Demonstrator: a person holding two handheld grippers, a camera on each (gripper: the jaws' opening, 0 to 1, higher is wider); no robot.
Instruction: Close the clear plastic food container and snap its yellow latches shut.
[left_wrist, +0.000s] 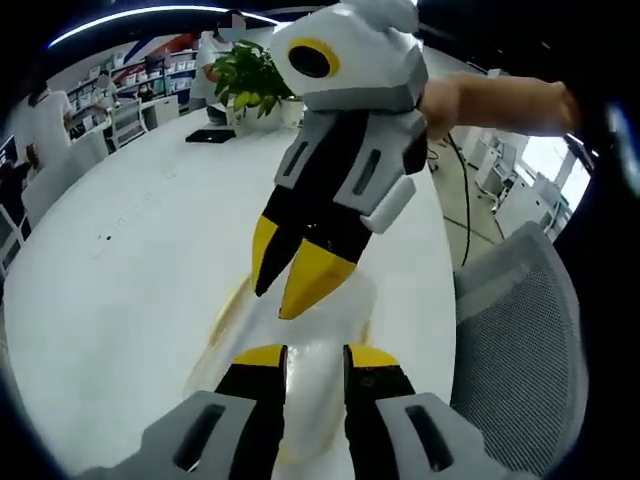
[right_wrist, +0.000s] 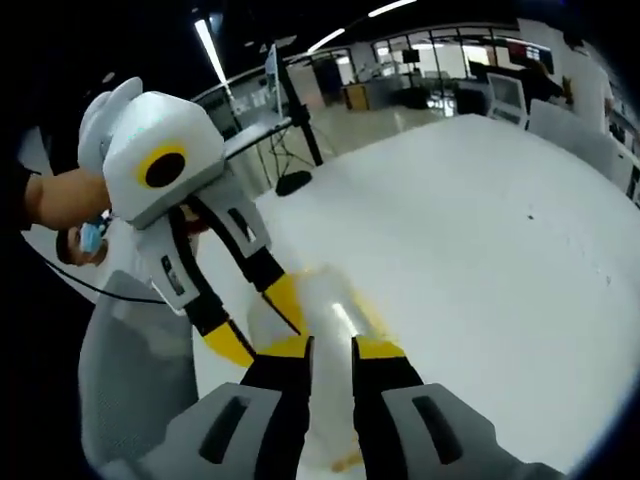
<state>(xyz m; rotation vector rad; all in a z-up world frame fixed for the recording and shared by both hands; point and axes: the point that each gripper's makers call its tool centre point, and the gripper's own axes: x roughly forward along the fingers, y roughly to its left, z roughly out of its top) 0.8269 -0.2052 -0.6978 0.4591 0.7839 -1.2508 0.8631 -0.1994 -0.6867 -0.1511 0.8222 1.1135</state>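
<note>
A white table (left_wrist: 120, 290) spreads across both views, with a grey mesh chair (left_wrist: 520, 330) at lower right of the left gripper view and a potted plant (left_wrist: 248, 80) at top. The clear container (left_wrist: 300, 370) lies low at centre on the table, its yellow latches (right_wrist: 372, 318) faintly visible along its edges. Over it the left gripper (left_wrist: 315, 352) and right gripper (right_wrist: 331, 345) meet, each with jaws slightly parted; whether either grips it, I cannot tell.

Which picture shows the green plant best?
The left gripper view. The potted plant stands at the far end of the white table, leaves plain to see, beside the right gripper. The right gripper view looks across a different stretch of the table, toward the office windows.
</note>
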